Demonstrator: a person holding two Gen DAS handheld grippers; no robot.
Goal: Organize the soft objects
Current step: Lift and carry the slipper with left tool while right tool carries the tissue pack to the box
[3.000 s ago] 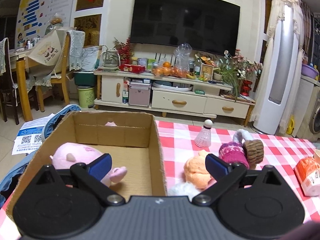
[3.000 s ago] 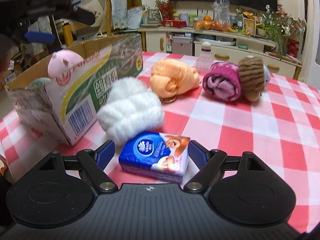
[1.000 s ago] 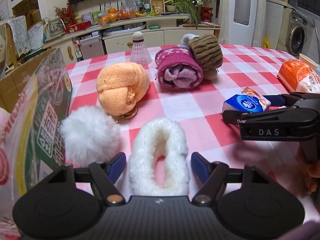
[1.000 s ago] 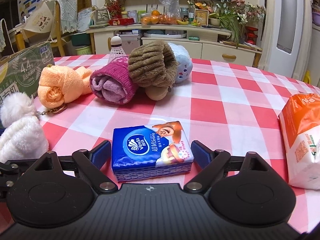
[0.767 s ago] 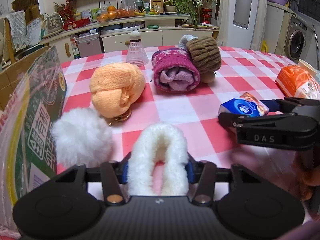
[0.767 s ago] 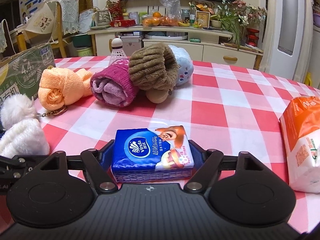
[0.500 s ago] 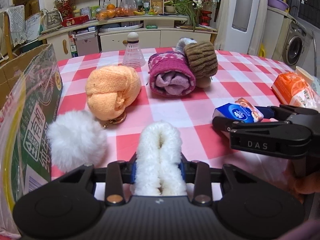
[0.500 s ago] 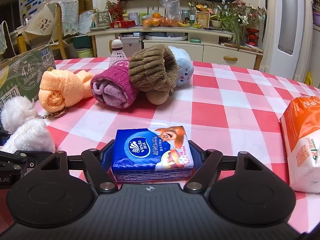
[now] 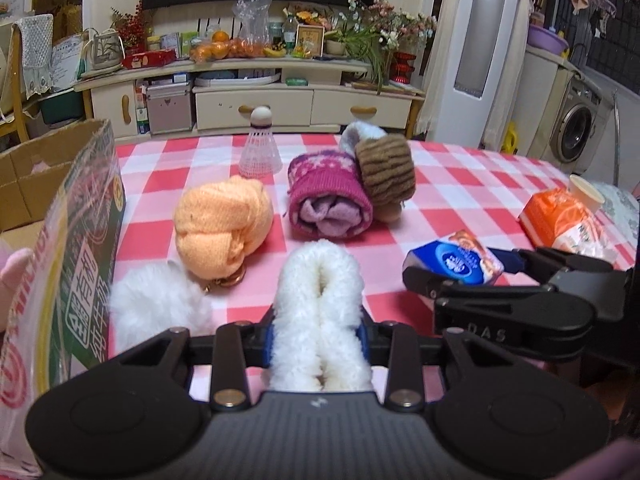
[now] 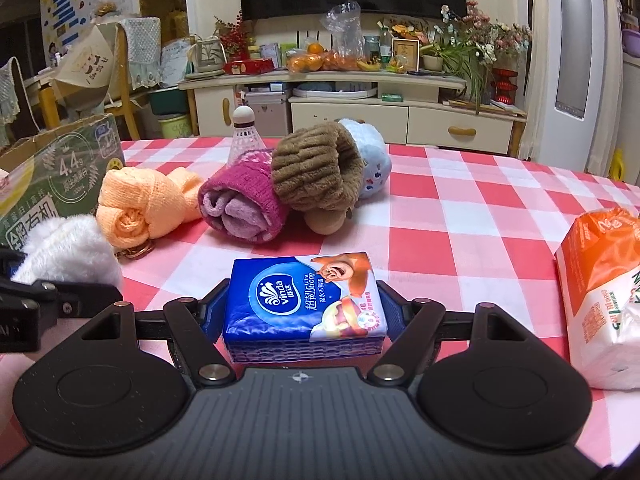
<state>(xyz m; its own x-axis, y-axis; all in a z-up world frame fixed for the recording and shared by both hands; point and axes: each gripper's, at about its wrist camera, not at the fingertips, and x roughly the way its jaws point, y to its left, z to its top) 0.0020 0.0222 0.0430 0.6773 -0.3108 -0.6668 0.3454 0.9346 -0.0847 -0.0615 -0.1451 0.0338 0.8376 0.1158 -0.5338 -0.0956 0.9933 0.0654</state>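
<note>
Two tools (left (image 9: 318, 336), right (image 10: 304, 314)) clamping fluffy white band (image 9: 320, 308), tissue pack (image 10: 306, 300).

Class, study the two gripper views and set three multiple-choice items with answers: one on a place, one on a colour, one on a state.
1. Where does the shuttlecock stand?
A. inside the cardboard box
B. on the checked tablecloth, behind the rolled socks
C. on the TV cabinet

2. What colour is the tissue pack between the right gripper's fingers?
A. blue
B. green
C. yellow

3. What is the left gripper doing?
A. open, holding nothing
B. shut on the orange yarn ball
C. shut on the white fluffy hat

Answers:
1 B: it stands upright on the tablecloth, beyond the orange yarn ball and pink sock roll.
2 A: its wrapper is mostly blue.
3 C: both fingers press the white fluffy hat, folding it together.
</note>
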